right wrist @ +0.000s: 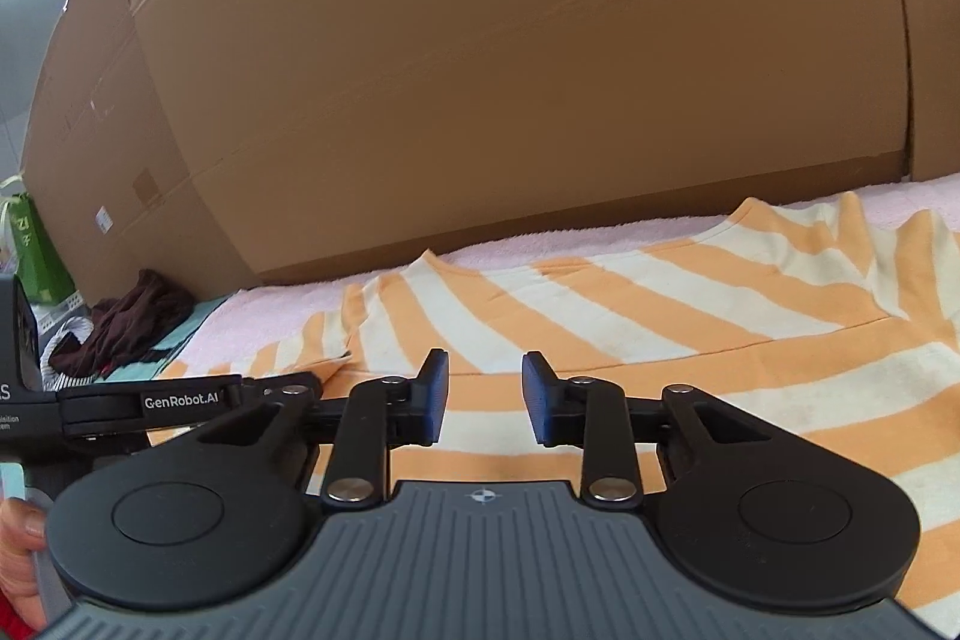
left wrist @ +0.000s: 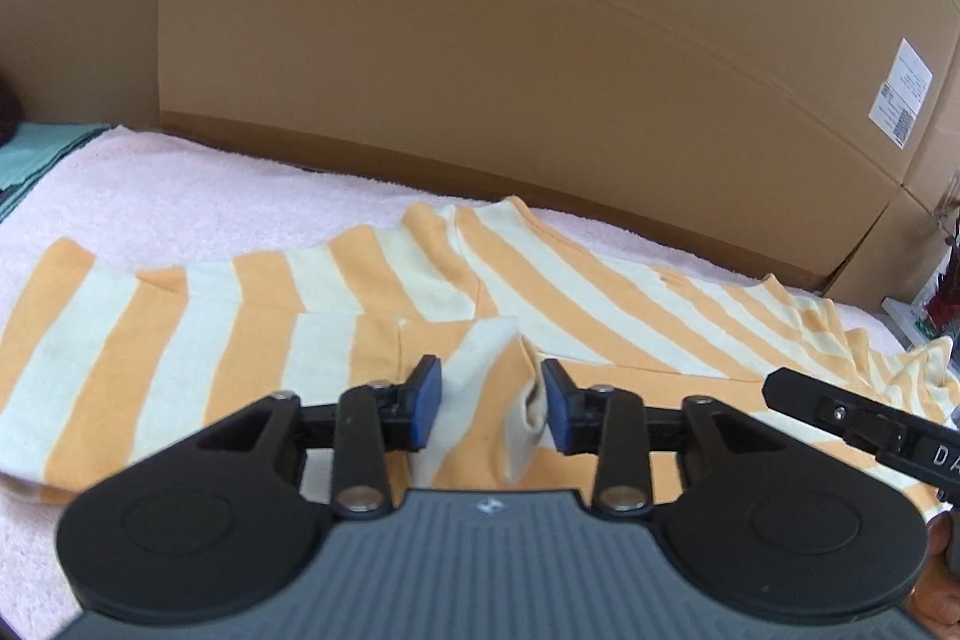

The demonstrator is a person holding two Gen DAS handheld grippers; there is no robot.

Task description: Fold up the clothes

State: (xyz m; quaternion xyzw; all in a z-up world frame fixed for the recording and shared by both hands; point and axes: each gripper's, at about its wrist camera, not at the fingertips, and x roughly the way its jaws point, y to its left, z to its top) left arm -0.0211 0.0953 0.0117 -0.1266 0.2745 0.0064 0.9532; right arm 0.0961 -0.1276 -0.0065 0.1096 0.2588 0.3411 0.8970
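The left gripper [left wrist: 491, 403] stands with its two blue pads spread around a raised fold of the one orange-and-cream striped shirt [left wrist: 252, 334], not pinching it. The right gripper [right wrist: 485, 396] hovers empty over the shirt, pads apart. The shirt lies on one pink towel [left wrist: 198, 196]. Behind the towel stand several cardboard boxes [left wrist: 510, 40].

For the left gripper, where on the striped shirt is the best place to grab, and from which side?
Grip the raised fold of the striped shirt that bunches up between the open left gripper fingers. Come from the near edge, low and level: that ridge stands off the pink towel, while the rest lies flat.
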